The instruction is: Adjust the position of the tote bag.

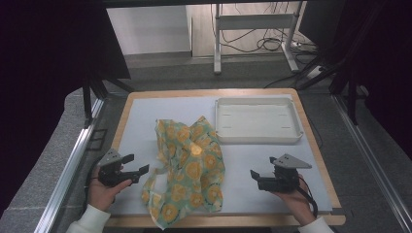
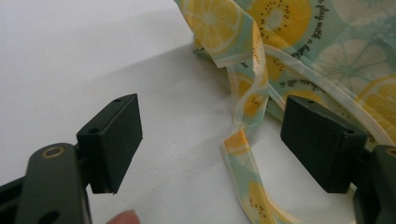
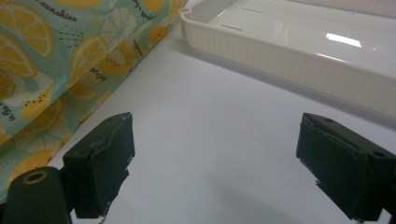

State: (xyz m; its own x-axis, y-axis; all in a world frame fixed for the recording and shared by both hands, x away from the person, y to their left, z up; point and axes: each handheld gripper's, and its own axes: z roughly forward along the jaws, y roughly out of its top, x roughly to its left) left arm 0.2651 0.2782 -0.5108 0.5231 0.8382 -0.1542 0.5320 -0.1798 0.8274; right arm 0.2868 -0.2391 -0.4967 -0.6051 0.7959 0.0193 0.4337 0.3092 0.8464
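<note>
Cloth printed with lemon and kiwi slices lay crumpled at the middle of the desk, its lower end hanging over the near edge. We held the left gripper just beside its left side, jaws spread wide, a loose fabric strap lying between them ungripped. Our right gripper hovered near the right edge, jaws released and empty. A white tray sat in the far right corner.
</note>
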